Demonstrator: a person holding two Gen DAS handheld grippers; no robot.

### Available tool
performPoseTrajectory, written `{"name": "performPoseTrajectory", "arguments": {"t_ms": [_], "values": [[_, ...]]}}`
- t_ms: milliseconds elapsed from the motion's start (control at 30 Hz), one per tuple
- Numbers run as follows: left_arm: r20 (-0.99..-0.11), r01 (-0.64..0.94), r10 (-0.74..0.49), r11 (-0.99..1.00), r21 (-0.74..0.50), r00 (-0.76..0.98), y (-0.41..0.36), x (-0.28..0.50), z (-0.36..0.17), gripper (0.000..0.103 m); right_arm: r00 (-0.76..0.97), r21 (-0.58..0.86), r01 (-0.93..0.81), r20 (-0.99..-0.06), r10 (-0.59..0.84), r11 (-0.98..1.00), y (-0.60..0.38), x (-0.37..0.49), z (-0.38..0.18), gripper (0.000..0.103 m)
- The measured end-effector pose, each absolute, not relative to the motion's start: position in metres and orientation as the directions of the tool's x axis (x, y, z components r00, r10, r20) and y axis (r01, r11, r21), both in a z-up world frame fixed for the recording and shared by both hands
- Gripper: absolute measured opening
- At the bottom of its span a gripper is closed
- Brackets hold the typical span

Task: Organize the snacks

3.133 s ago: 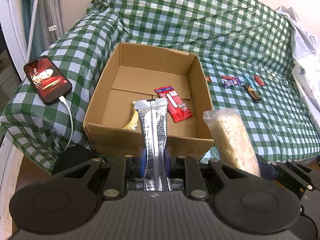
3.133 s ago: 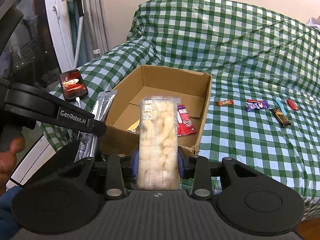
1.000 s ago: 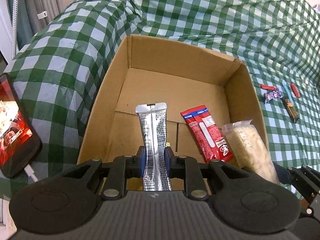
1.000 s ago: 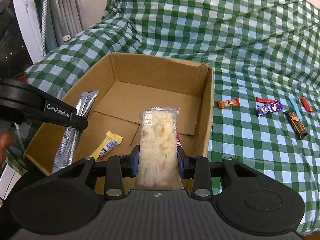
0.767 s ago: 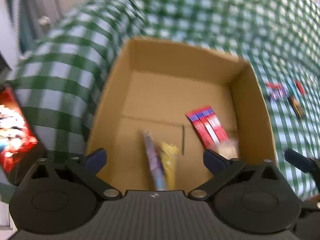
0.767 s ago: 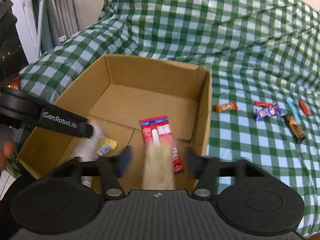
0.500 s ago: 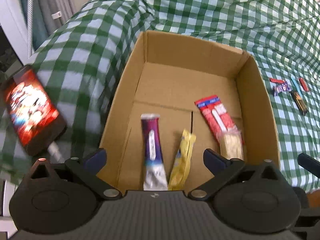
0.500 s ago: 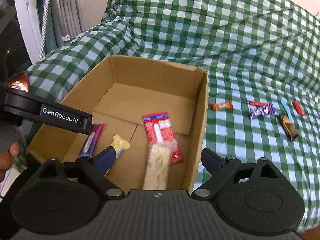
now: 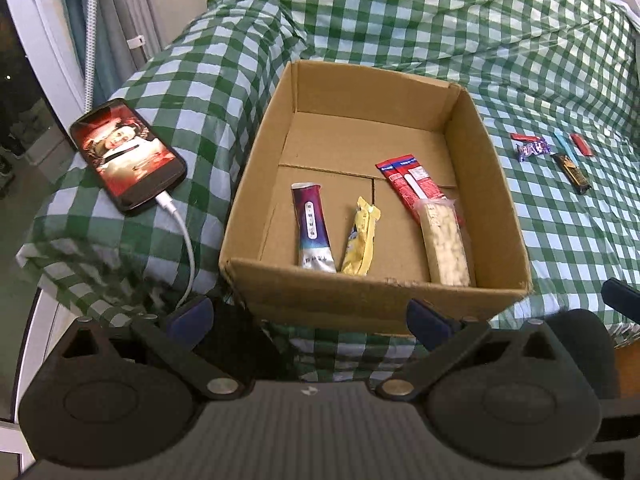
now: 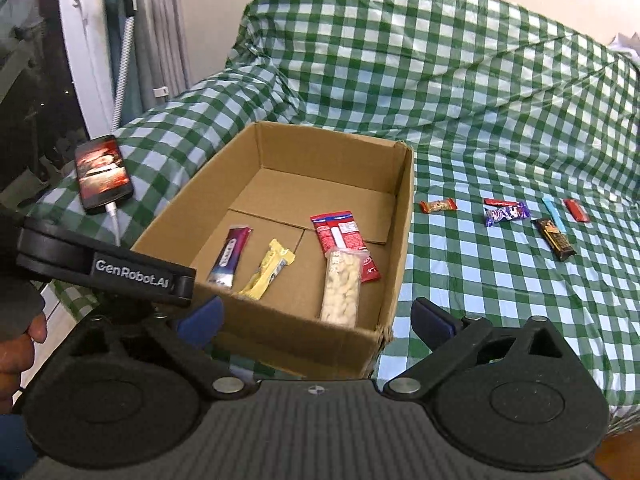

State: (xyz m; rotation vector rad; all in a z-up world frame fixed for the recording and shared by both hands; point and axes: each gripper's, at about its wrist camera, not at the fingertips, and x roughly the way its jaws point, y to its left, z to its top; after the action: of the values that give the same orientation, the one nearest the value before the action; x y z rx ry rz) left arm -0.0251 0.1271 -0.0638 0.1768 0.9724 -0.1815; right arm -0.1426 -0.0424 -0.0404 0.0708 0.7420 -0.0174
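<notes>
- We see a green-and-white checked cloth (image 10: 500, 100) draped over a sofa-like seat with a raised back; it wrinkles over the armrest on the left of the view.
- An open brown cardboard box (image 9: 492, 184) sits on the cloth near its front edge.
- Inside the box, side by side on the floor: a purple-and-silver stick sachet (image 9: 313, 228), a yellow wrapped bar (image 9: 361, 240), a red-and-white flat packet (image 9: 414, 184) and a clear bag of pale puffed pieces (image 9: 442, 242). The clear bag lies on the near end of the red packet.
- Out on the cloth, well right of the box, a loose row: an orange small candy (image 10: 438, 205), a thin red stick (image 10: 498, 202), a purple crinkled candy wrapper (image 10: 506, 213), a light blue strip (image 10: 554, 208), a dark brown bar (image 10: 558, 238) and a small red bar (image 10: 576, 210).
- A black smartphone with its screen lit (image 9: 128, 156) lies on the armrest left of the box, with a white charging cable (image 9: 186, 240) plugged in and trailing down over the cloth's edge.
- Room: pale wall behind the seat, grey curtain (image 10: 160, 28) and a white frame at far left, dark beyond it.
- Our left gripper (image 9: 308, 316) hangs in front of the box's near wall, jaws spread wide, nothing between them.
- Our right gripper (image 10: 316, 320) hangs at the box's near right corner; its jaws have just been opening, now wide and empty.
- A person's hand (image 10: 18, 356) shows at the left edge of the right wrist view.
</notes>
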Motion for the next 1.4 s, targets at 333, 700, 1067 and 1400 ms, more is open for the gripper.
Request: {"name": "performPoseTrajectory", "arguments": {"t_ms": [333,700,1067,1400], "values": [[-0.797,0.233,-0.077,0.969,0.081,0.599,0.131,-0.062,-0.053,0.103,0.769,0.061,0.044,-0.64,0.005,0.997,-0.039,-0.179,-0.031,0.1],[-0.776,0.233,-0.088,0.969,0.077,0.625,0.133,-0.081,-0.043,0.103,0.794,0.058,0.047,-0.608,-0.002,0.997,-0.038,-0.199,-0.022,0.101],[-0.776,0.232,-0.089,0.97,0.075,0.624,0.134,-0.083,-0.042,0.103,0.796,0.05,0.045,-0.605,-0.006,0.998,-0.037,-0.202,-0.02,0.101],[-0.782,0.228,-0.085,0.971,0.075,0.617,0.135,-0.086,-0.043,0.103,0.796,0.054,0.045,-0.605,-0.003,0.998,-0.036,-0.202,-0.021,0.102]]}}
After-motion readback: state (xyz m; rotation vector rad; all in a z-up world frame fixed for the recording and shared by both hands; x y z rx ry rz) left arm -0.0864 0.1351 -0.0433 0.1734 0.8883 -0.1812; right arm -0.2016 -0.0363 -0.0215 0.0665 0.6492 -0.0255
